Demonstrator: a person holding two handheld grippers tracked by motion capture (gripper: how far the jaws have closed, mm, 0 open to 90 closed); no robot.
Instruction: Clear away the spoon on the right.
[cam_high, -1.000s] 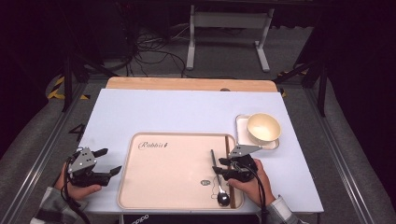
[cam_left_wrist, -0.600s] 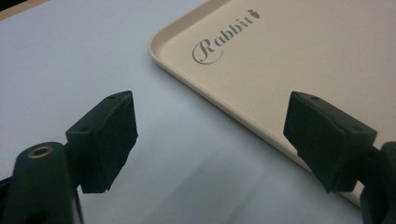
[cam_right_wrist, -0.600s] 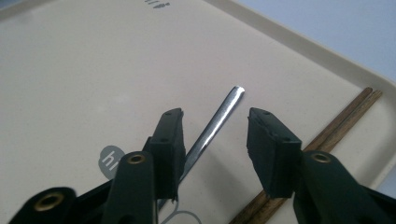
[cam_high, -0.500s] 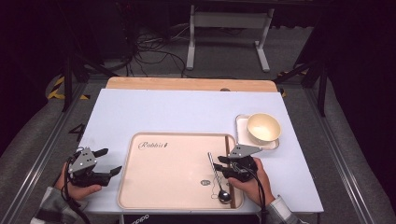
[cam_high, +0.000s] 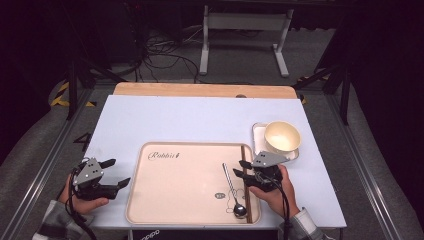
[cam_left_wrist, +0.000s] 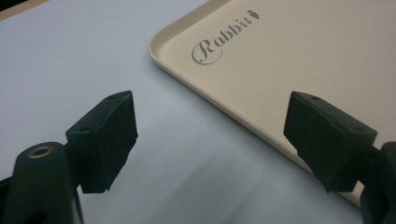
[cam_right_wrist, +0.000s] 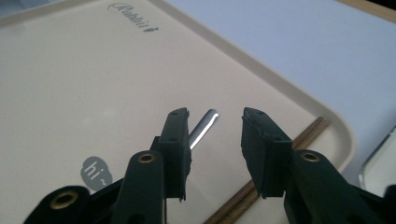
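Right tongs (cam_high: 241, 169) held over right end of cream tray (cam_high: 165, 210), jaws partly apart and just been opening, gripping nothing; in right gripper view, tongs (cam_right_wrist: 215, 140) seen with handle tip of spoon (cam_right_wrist: 204, 126) showing in the gap beside the left jaw, pads not pressing it; whether jaw touched handle could not be told. Spoon (cam_high: 232, 189) lay flat on tray in high view, bowl end toward person, handle running away toward tray's far rim, just left of right tongs. Brown chopsticks (cam_high: 245, 185) lay along tray's right inner edge, partly under right tongs; same chopsticks (cam_right_wrist: 299, 140) seen past the right jaw in right gripper view. Left tongs (cam_high: 114, 173) rested on white table (cam_high: 200, 120) just off tray's left edge, jaws wide apart, holding nothing; in left gripper view, tongs (cam_left_wrist: 210, 135) framed bare table and tray corner (cam_left_wrist: 299, 70) bearing "Rabbit" lettering. Pale bowl (cam_high: 282, 137) stood on small white dish (cam_high: 259, 137) just beyond tray's far right corner, near right tongs but apart from them.
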